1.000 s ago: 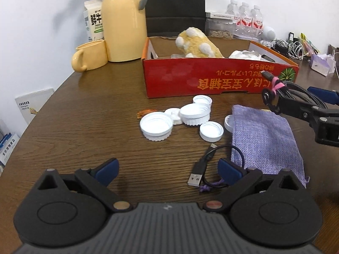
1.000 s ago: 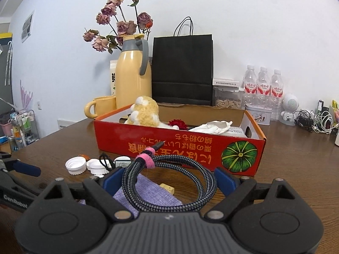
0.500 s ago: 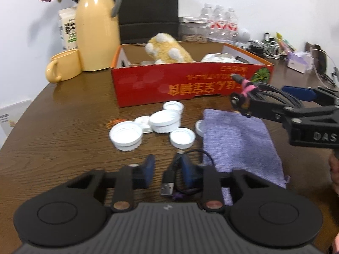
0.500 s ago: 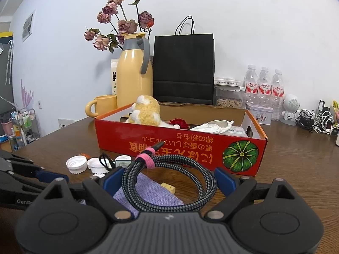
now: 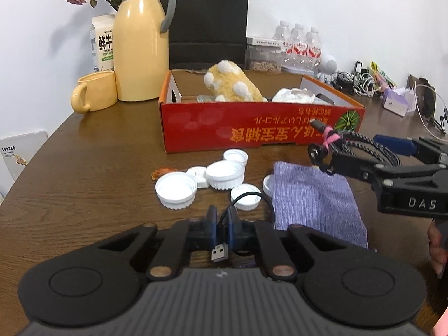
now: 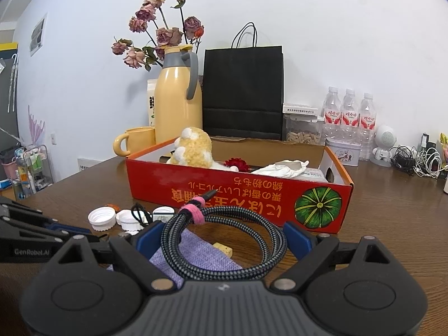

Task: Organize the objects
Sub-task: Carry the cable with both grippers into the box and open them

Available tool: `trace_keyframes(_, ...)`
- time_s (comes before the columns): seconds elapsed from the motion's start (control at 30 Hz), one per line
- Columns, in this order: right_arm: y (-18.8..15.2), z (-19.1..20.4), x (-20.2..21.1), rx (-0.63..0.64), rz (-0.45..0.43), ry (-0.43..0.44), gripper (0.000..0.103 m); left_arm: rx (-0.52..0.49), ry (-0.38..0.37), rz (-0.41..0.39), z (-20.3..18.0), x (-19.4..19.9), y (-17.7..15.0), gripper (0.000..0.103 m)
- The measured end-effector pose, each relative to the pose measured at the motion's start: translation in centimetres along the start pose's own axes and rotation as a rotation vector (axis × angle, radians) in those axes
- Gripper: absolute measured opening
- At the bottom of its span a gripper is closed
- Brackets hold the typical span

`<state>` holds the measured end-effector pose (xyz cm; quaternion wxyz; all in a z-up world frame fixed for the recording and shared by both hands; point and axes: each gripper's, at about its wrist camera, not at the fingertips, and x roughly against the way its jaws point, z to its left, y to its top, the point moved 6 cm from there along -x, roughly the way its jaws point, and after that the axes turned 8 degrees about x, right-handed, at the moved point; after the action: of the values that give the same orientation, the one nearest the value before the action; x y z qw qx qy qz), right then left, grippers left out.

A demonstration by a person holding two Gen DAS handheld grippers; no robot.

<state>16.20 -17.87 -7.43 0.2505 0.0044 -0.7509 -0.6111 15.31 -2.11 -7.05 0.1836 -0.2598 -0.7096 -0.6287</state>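
My left gripper (image 5: 222, 221) is low over the table, its jaws closing down tight, and its blue pads pinch a short black USB cable (image 5: 246, 196). The cable's silver plug (image 5: 219, 252) hangs toward the camera. My right gripper (image 6: 222, 238) holds a coiled braided cable (image 6: 224, 240) with a pink tie between wide-set pads, in the air above a purple pouch (image 6: 196, 254). In the left wrist view that gripper (image 5: 355, 151) and its coil (image 5: 361, 144) hover at the right over the pouch (image 5: 316, 201). Behind stands a red cardboard box (image 5: 252, 131) holding a plush toy (image 5: 232, 84).
Several white bottle caps (image 5: 176, 190) lie between the box and my left gripper. A yellow thermos (image 5: 141, 44), a mug (image 5: 95, 91) and a black paper bag (image 5: 208, 19) stand at the back. Water bottles (image 6: 347, 120) and tangled cords (image 6: 417, 159) sit far right. A small yellow block (image 6: 223, 249) lies by the pouch.
My left gripper's jaws went from wide open to shut around the short black USB cable, which lay on the table beside its right finger. The right gripper and its coil stayed still.
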Motion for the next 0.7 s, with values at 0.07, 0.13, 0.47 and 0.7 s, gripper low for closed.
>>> trace_keyframes(0.07, 0.1, 0.1, 0.0, 0.003, -0.004, 0.002, 0.091, 0.000, -0.003, -0.010, -0.1, 0.2, 0.2, 0.008)
trace_keyframes(0.13, 0.1, 0.1, 0.1, 0.003, -0.008, 0.000, 0.091, -0.002, -0.006, -0.022, -0.4, 0.4, 0.5, 0.008)
trace_keyframes(0.47, 0.8, -0.3, 0.6, -0.001, -0.045, -0.005, 0.091, -0.005, -0.019, -0.098, -1.2, 1.6, 2.8, 0.008)
trace_keyframes(0.7, 2.4, -1.2, 0.6, 0.002, -0.081, -0.017, 0.091, -0.021, -0.043, -0.159, -2.7, 1.6, 5.4, 0.008)
